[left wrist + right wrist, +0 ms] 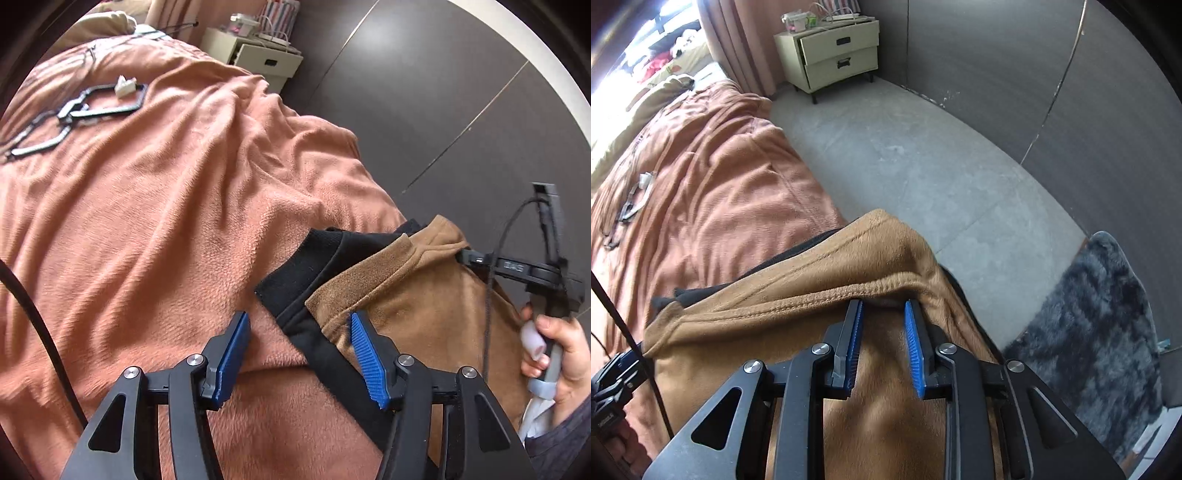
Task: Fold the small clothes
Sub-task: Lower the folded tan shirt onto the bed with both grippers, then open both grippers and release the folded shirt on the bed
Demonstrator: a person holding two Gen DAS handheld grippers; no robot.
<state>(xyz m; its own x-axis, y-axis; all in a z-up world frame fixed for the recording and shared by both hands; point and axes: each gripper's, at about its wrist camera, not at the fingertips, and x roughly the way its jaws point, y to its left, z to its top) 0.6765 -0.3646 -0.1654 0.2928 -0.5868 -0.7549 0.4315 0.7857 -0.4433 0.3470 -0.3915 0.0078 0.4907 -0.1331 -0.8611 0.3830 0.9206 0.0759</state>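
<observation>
A small brown fleece garment [417, 306] with black trim [310, 280] lies at the near edge of the bed. My left gripper [299, 321] is open and empty, its blue pads straddling the garment's black-edged corner just above it. My right gripper [882, 314] is open, its tips at a folded brown hem [812, 295] of the same garment [746, 350]. In the left wrist view the right gripper [469, 256] reaches the garment's far edge, with the hand holding it [561, 354] at the right.
A salmon-pink blanket [147, 206] covers the bed. Black hangers [85, 110] lie on it farther back. A cream nightstand [834, 55] stands by the dark wall. Grey floor [923, 166] and a dark fluffy rug [1089, 332] lie right of the bed.
</observation>
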